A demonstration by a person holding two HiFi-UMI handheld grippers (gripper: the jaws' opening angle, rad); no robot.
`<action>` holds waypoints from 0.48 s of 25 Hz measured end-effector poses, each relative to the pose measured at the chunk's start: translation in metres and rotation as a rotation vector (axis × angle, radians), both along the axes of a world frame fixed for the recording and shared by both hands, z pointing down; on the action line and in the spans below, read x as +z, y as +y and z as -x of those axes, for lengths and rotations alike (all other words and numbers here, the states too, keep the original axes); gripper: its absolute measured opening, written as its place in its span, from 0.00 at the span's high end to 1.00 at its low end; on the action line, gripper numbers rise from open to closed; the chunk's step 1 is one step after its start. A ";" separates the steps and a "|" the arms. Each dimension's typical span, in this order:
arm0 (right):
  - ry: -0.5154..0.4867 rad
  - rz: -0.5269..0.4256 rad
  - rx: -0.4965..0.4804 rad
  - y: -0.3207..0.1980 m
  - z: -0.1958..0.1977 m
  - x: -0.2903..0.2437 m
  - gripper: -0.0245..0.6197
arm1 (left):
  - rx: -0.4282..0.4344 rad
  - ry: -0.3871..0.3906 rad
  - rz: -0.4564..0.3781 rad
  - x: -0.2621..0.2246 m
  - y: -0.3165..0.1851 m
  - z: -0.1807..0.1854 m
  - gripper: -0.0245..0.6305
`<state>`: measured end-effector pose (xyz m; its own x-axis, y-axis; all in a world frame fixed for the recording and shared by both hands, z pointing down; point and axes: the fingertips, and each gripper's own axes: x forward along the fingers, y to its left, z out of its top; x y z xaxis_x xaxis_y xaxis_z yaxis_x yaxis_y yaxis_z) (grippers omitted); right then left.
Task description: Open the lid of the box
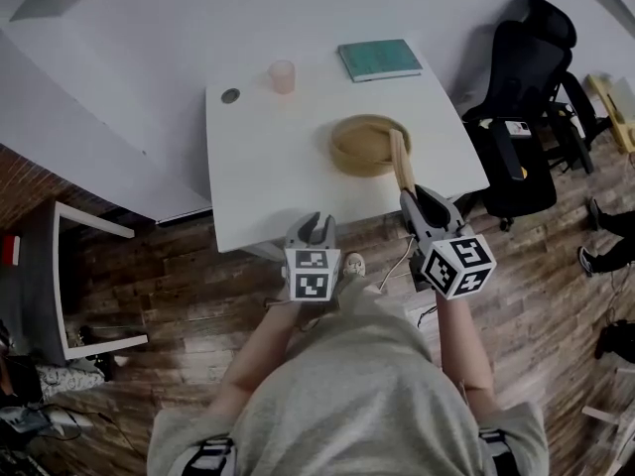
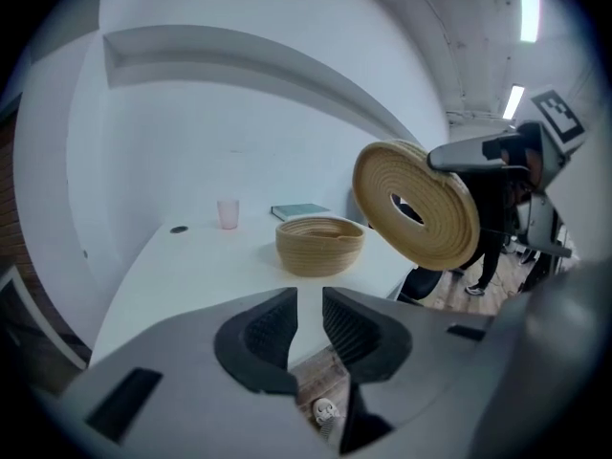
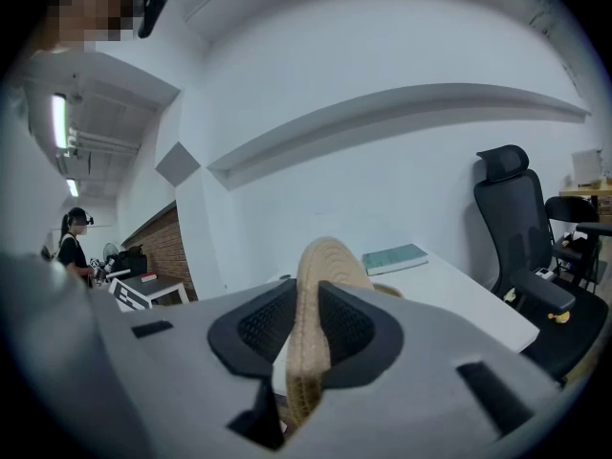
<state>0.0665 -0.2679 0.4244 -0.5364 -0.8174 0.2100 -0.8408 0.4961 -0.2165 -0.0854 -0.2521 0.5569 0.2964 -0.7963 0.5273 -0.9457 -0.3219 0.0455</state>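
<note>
Pinched by its rim in right gripper [image 3: 308,325]: lid [image 3: 320,285], a round coiled-straw disc with a centre hole, upright on edge, over the table [image 1: 258,167] beside the round woven box [image 1: 359,147]. Left gripper [image 2: 308,325] narrowly parted, empty.

Both bare forearms reach forward from the torso, the left arm [image 1: 260,350] and the right arm [image 1: 464,350] each ending in a hand-held gripper with its marker cube facing up. The left gripper [image 1: 317,224] tilts downward, its two ribbed pads [image 2: 263,328] standing a narrow gap apart with nothing between them. The right gripper [image 1: 423,204] is held farther forward and to the right, its jaws clamped on the rim of the woven lid [image 3: 320,285], which stands on edge between the pads.
</note>
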 end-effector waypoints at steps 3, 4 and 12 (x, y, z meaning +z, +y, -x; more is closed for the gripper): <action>-0.005 -0.007 -0.009 0.021 0.005 -0.002 0.84 | -0.012 0.014 -0.019 -0.008 0.017 0.003 0.86; -0.007 -0.009 -0.012 0.028 0.007 -0.003 0.84 | -0.014 0.017 -0.024 -0.010 0.023 0.004 0.87; -0.017 -0.030 -0.043 0.081 0.021 -0.008 0.84 | -0.006 0.061 -0.058 -0.034 0.069 0.003 0.91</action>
<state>0.0460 -0.1869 0.4166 -0.5742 -0.7996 0.1762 -0.8151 0.5380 -0.2147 -0.0882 -0.1829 0.5227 0.3217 -0.8269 0.4612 -0.9436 -0.3203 0.0840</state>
